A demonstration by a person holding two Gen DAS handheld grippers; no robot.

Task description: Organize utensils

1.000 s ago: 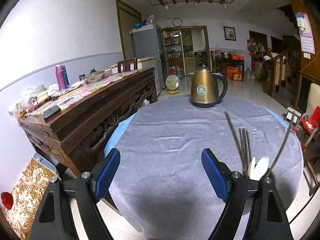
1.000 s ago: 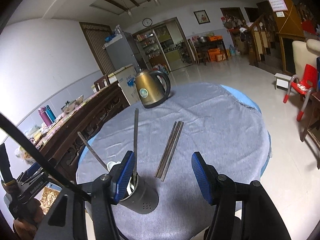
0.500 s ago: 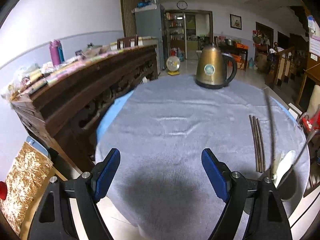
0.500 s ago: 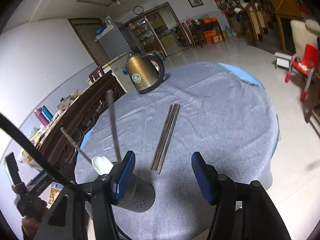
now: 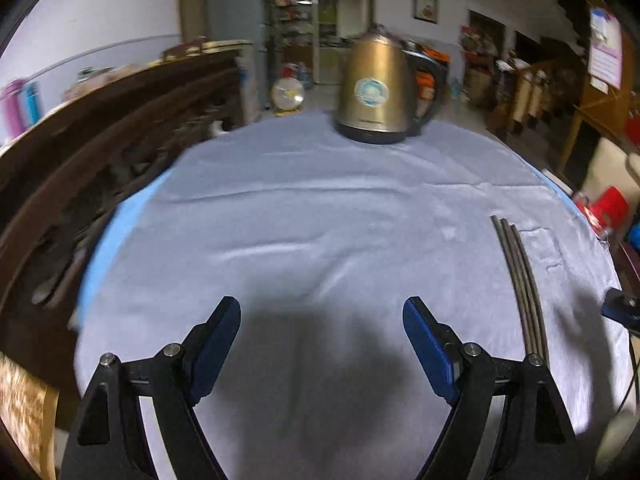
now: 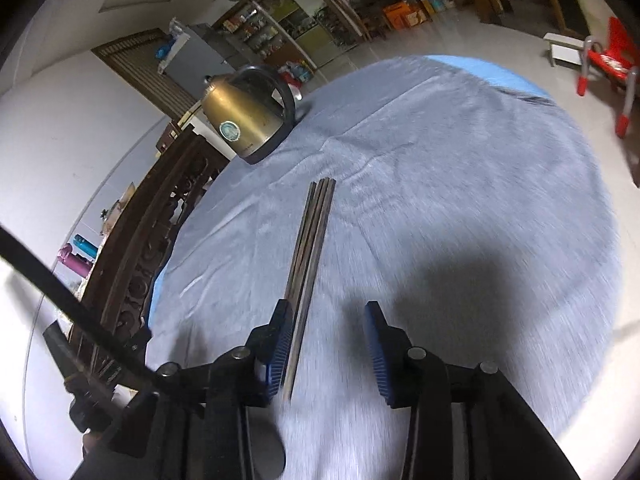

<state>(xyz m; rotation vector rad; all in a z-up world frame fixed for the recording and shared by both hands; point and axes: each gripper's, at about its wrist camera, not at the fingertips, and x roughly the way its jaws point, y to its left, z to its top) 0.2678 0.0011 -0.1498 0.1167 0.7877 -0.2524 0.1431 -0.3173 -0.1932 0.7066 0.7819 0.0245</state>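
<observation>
A bundle of dark metal chopsticks [image 6: 311, 245] lies on the grey-blue tablecloth [image 6: 460, 184]; it also shows at the right of the left wrist view [image 5: 520, 280]. My right gripper [image 6: 329, 344] is open and low over the cloth, its left finger [image 6: 280, 344] right beside the near ends of the chopsticks. My left gripper [image 5: 320, 344] is open and empty above the bare middle of the cloth [image 5: 304, 216]. The utensil holder seen earlier is out of view.
A gold electric kettle [image 5: 374, 92] stands at the far edge of the round table; it also shows in the right wrist view [image 6: 244, 116]. A dark carved wooden sideboard [image 5: 80, 152] runs along the left. A red chair [image 6: 608, 60] stands on the floor to the right.
Both grippers moved forward and lower over the table. The utensil holder with its spoon dropped out of view. The right gripper's jaws narrowed and now sit by the chopstick ends.
</observation>
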